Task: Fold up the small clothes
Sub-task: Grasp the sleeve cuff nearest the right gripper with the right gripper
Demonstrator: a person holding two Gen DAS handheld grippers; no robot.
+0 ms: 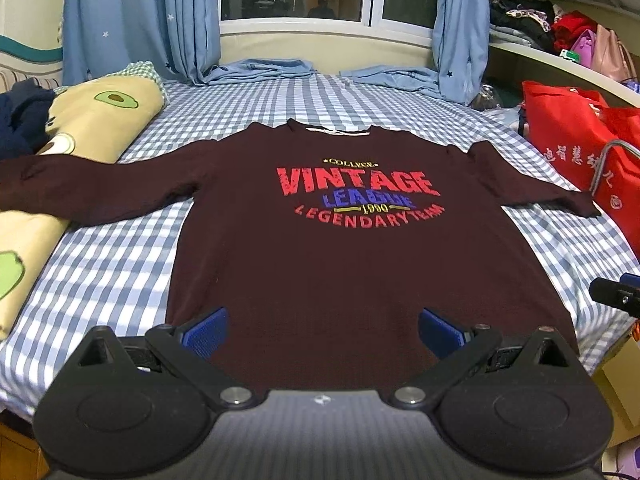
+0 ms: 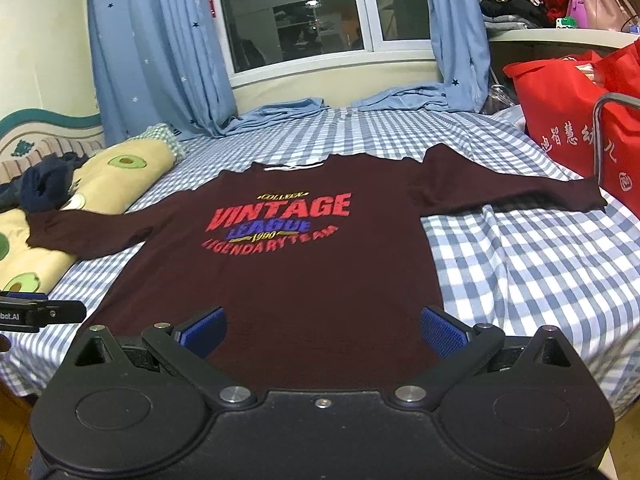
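Observation:
A dark maroon long-sleeved shirt (image 1: 320, 264) (image 2: 296, 272) with a red and blue "VINTAGE LEAGUE" print lies flat and face up on the checked bed, both sleeves spread out sideways. My left gripper (image 1: 322, 332) hovers open over the shirt's lower hem, nothing between its blue pads (image 1: 206, 330). My right gripper (image 2: 322, 332) is also open above the hem, slightly to the right. Each gripper shows at the edge of the other's view: the right gripper's tip (image 1: 616, 294) and the left gripper's tip (image 2: 36, 314).
The blue-and-white checked bedsheet (image 1: 120, 264) (image 2: 520, 264) surrounds the shirt. An avocado-print pillow (image 1: 92, 120) (image 2: 116, 172) lies left, under the left sleeve. Red bags (image 1: 580, 152) (image 2: 568, 120) stand right. Blue curtains (image 1: 140, 16) hang behind, with blue cloth (image 1: 260, 70) piled below the window.

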